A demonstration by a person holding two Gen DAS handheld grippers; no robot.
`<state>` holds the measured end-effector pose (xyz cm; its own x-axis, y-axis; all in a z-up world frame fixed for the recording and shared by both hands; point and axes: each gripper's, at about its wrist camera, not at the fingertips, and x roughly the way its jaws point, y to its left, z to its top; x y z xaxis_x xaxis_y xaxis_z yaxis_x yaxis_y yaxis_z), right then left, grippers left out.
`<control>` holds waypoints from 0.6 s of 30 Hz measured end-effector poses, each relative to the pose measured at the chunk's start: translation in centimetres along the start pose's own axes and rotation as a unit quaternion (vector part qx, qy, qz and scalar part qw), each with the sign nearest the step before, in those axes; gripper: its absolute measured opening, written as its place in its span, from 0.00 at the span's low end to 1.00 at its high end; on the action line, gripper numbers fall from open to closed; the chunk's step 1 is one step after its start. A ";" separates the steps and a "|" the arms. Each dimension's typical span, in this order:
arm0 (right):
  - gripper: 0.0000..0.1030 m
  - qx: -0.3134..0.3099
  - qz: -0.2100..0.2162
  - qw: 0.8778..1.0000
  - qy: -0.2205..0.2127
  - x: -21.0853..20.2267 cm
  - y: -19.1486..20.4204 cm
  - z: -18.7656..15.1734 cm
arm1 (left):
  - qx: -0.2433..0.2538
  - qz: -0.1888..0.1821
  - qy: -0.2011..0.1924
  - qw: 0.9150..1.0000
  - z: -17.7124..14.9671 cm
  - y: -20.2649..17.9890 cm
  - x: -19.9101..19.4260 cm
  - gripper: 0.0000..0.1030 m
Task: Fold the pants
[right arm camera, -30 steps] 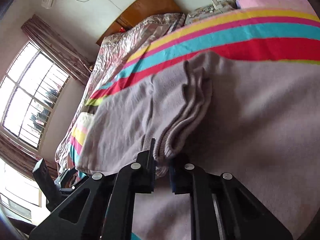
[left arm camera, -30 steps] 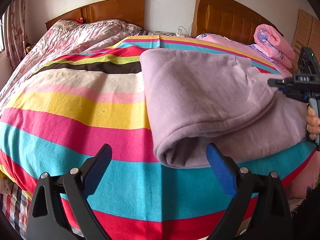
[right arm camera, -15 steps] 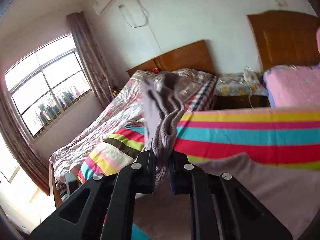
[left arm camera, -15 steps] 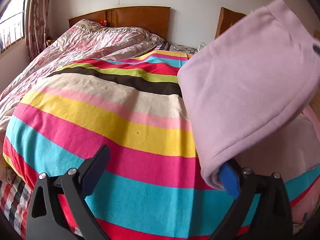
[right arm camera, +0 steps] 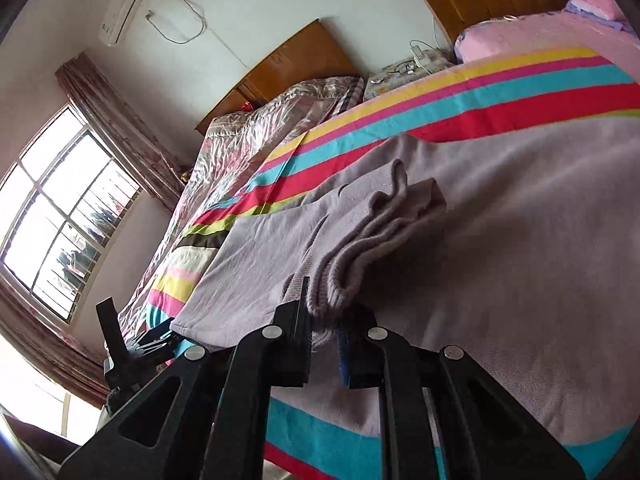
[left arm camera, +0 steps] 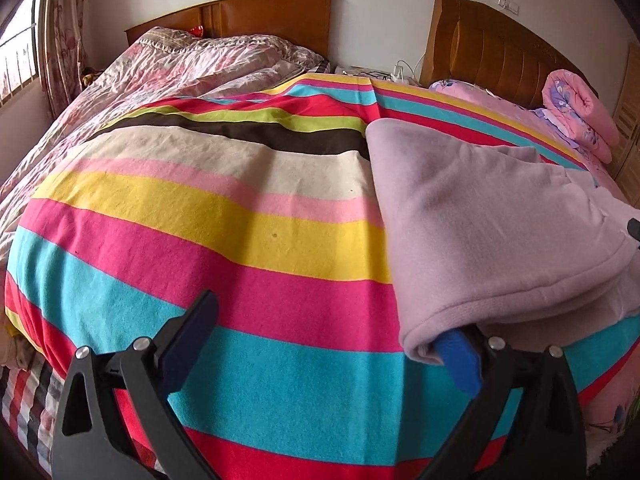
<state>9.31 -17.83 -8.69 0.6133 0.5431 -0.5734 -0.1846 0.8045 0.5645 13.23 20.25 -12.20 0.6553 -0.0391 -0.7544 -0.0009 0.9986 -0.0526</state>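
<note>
The lilac fleece pants (left arm camera: 480,216) lie folded over on the striped bedspread (left arm camera: 224,216), at the right of the left wrist view. My left gripper (left arm camera: 328,336) is open; its right blue finger (left arm camera: 460,356) is tucked under the fold's near corner, its left finger stands free over the bedspread. My right gripper (right arm camera: 324,320) is shut on the ribbed cuffs (right arm camera: 360,248) of the pants (right arm camera: 520,240), holding them low over the lower layer. The left gripper also shows in the right wrist view (right arm camera: 132,344) at the fold's far corner.
A second bed with a pink floral quilt (left arm camera: 168,64) stands to the left, a window (right arm camera: 60,216) beyond it. Wooden headboards (left arm camera: 500,44) line the wall. A rolled pink quilt (left arm camera: 576,112) lies at the far right. A nightstand with cables (right arm camera: 408,68) sits between the beds.
The right gripper has brought the raised cuffs back down onto the pants. The folded layer has dropped from high in the left wrist view to flat on the bed.
</note>
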 end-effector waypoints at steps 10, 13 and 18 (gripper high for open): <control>0.16 0.012 -0.029 0.998 0.056 2.9 -2.9 -2.7 | 0.021 0.006 0.025 0.999 -1.2 -0.3 0.1 0.99; 0.31 -0.008 -0.054 0.997 0.047 0.8 -2.5 -2.6 | 0.046 0.020 0.022 0.999 -1.9 0.4 -2.7 0.98; 0.42 -0.112 -0.156 0.981 -0.021 -2.6 -0.6 0.5 | 0.005 -0.030 -0.080 0.996 2.9 0.6 -8.5 0.98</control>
<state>8.27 -19.82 -7.22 0.6974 0.2559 -0.6694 -0.1438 0.9650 0.2191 9.82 21.26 -3.89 0.7665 -0.0925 -0.6355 0.0477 0.9950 -0.0874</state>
